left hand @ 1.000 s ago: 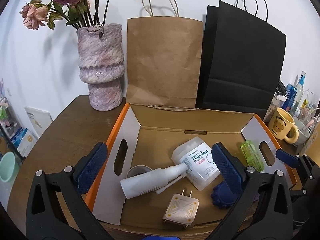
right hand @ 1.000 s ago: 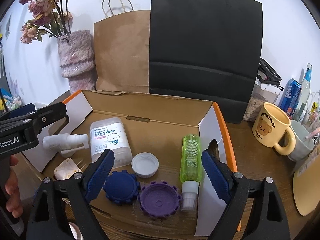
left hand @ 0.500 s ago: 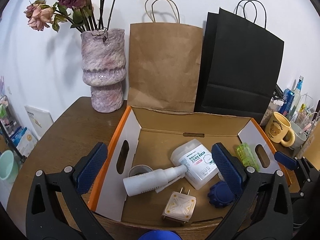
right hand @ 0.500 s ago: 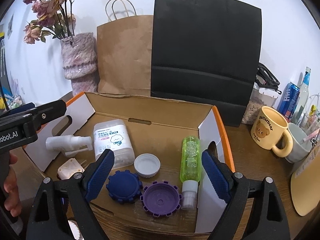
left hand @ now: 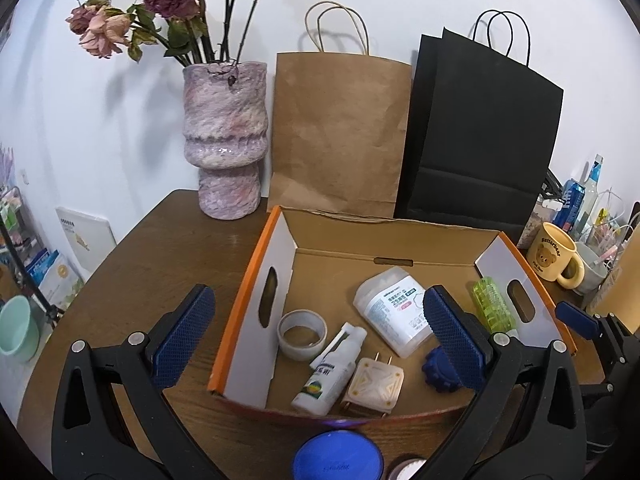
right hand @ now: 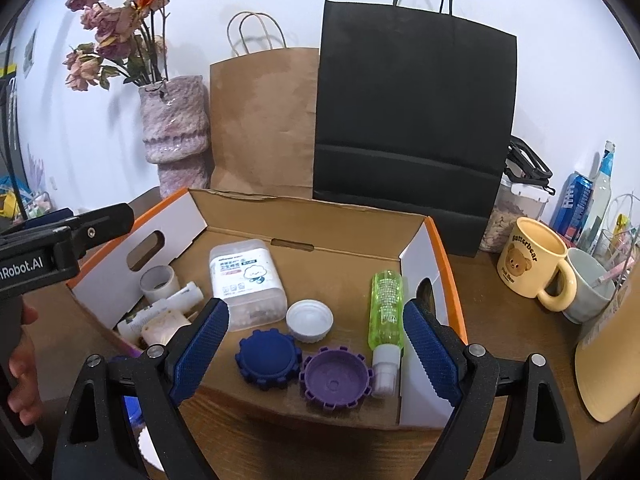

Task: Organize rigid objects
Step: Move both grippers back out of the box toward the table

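An open cardboard box (left hand: 256,292) with orange edges sits on the brown table. Inside lie a tape roll (left hand: 301,334), a white spray bottle (left hand: 330,372), a plug adapter (left hand: 374,386), a labelled white container (right hand: 246,280), a white cap (right hand: 309,320), a green bottle (right hand: 386,308), a blue toothed lid (right hand: 268,358) and a purple toothed lid (right hand: 335,376). My left gripper (left hand: 318,336) hovers open before the box's left half, holding nothing. At the right half my right gripper (right hand: 316,350) is open and empty too. A blue lid (left hand: 336,458) lies outside, in front of the box.
Behind the box stand a vase (left hand: 224,140) of dried flowers, a brown paper bag (left hand: 340,132) and a black paper bag (right hand: 412,128). At the right are a yellow bear mug (right hand: 532,260), a grey cup (right hand: 588,290), cans and bottles. A person's hand (right hand: 20,360) holds the left gripper.
Both grippers have drawn back from the box, so more table shows in front. The spray bottle has turned from lying crosswise to lying slanted, label up, uncovering the tape roll.
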Demonstrator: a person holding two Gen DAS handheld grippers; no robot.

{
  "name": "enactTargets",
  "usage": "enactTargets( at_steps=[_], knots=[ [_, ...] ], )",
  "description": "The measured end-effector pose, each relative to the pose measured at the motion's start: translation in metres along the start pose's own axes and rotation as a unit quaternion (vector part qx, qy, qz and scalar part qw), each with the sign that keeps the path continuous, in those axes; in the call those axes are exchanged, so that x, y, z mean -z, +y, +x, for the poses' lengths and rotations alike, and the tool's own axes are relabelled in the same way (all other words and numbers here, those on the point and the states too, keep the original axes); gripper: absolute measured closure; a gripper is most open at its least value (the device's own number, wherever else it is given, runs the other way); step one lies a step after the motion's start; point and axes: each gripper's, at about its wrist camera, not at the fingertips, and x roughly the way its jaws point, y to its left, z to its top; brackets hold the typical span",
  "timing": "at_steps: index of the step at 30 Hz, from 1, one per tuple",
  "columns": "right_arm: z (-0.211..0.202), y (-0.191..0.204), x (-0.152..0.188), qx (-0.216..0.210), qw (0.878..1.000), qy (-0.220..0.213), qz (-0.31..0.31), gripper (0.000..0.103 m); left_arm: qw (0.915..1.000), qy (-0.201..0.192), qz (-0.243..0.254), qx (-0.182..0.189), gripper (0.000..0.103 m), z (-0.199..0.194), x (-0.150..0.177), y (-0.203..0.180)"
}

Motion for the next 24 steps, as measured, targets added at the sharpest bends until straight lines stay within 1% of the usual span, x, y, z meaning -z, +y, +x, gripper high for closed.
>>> enactTargets(
  at_steps=[9,16,24],
  knots=[
    [-0.018,0.008,0.010,-0.002,1.000,-0.002,-0.002,0.010,0.9999,0.004,-0.007,-0.008,0.000,-0.017,0.013,0.018],
    [-0.033,0.021,0.022,-0.011,1.000,0.002,-0.004,0.010,0.9996,0.005,-0.011,-0.024,0.000,-0.034,0.023,0.039],
    [-0.048,0.033,0.033,-0.020,1.000,0.009,-0.002,0.010,0.9992,0.016,0.000,-0.036,0.000,-0.051,0.040,0.059]
  ],
)
